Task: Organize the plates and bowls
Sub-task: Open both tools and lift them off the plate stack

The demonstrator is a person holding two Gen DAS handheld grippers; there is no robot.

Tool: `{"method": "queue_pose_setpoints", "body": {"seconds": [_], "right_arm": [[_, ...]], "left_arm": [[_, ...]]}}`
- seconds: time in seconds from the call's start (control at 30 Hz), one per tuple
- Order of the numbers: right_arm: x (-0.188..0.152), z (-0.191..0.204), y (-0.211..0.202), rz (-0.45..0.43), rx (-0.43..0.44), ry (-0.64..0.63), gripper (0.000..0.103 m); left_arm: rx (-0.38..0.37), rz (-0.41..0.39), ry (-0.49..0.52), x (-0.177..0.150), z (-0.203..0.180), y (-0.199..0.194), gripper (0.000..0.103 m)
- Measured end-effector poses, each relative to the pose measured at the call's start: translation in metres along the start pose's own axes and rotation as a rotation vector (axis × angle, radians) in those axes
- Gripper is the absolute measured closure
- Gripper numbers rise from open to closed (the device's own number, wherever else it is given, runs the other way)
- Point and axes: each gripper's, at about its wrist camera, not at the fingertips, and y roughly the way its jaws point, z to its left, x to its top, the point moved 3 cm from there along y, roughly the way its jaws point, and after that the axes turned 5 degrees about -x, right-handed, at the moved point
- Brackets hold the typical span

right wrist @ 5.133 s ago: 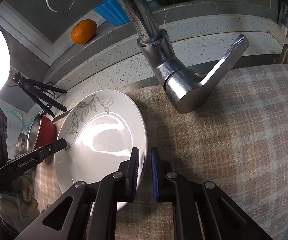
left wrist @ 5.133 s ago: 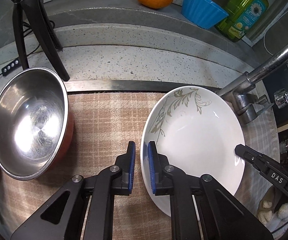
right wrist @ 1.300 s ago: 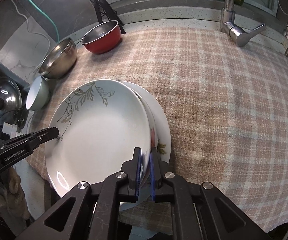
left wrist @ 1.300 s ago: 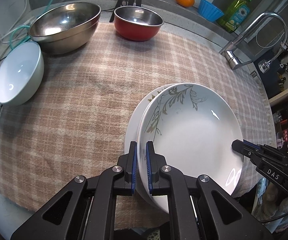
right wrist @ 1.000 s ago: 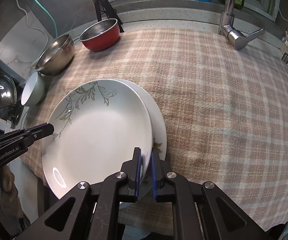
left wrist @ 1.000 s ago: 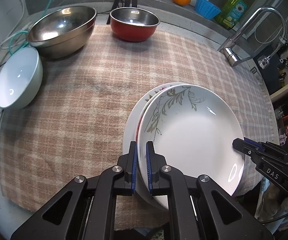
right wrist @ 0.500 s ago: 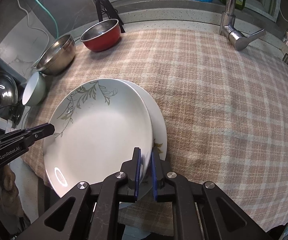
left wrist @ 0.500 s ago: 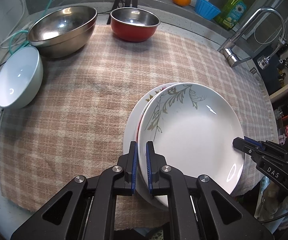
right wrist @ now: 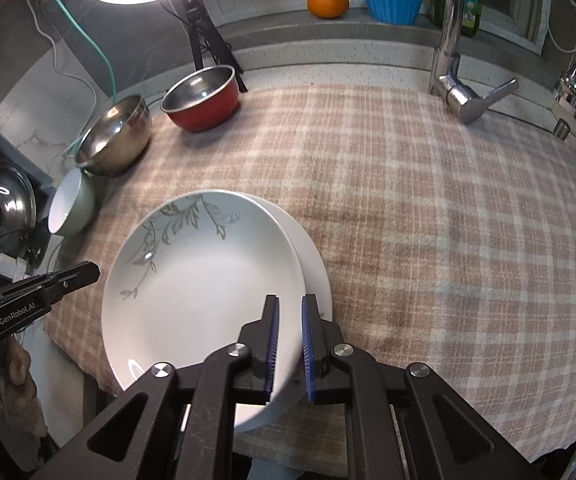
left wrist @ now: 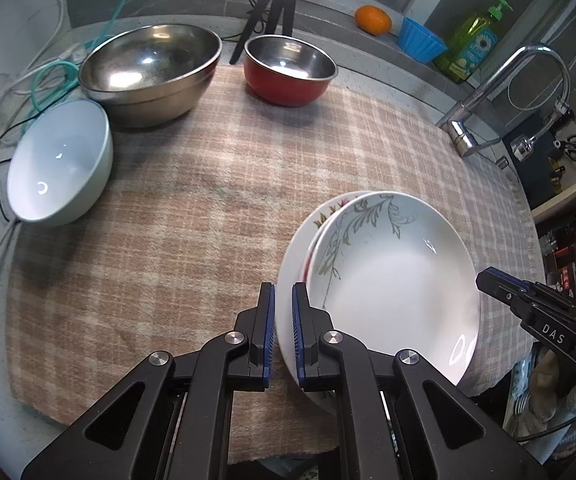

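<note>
Both grippers, left (left wrist: 283,334) and right (right wrist: 288,344), stay clamped on your leaf plate (left wrist: 392,280), now lowered over the flower plate (left wrist: 294,252) near the cloth's (left wrist: 192,208) front edge; release next.

- Left wrist view: looks steeply down along its fingers, close over the leaf-patterned plate (left wrist: 388,272), faucet (left wrist: 500,92) at right.
- Right wrist view: same steep tilt, opposite rim.
- Shared: plate, checked cloth (right wrist: 428,208), red bowl (right wrist: 204,98).
</note>
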Motion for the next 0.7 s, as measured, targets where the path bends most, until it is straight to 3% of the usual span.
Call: {"method": "queue_pose_setpoints", "body": {"seconds": [0.37, 0.57, 0.7], "right_arm": [[0.023, 0.033, -0.013, -0.074, 0.034, -0.013, 0.091], [0.035, 0.055, -0.017, -0.109, 0.062, -0.03, 0.085], [0.041, 0.072, -0.019, -0.118, 0.097, -0.04, 0.083]], "left_arm": [[0.014, -0.049, -0.018, 0.014, 0.025, -0.022, 0.096], [0.034, -0.081, -0.002, 0.027, 0.037, -0.036, 0.095], [0.048, -0.104, 0.015, 0.037, 0.046, -0.043, 0.088]]}}
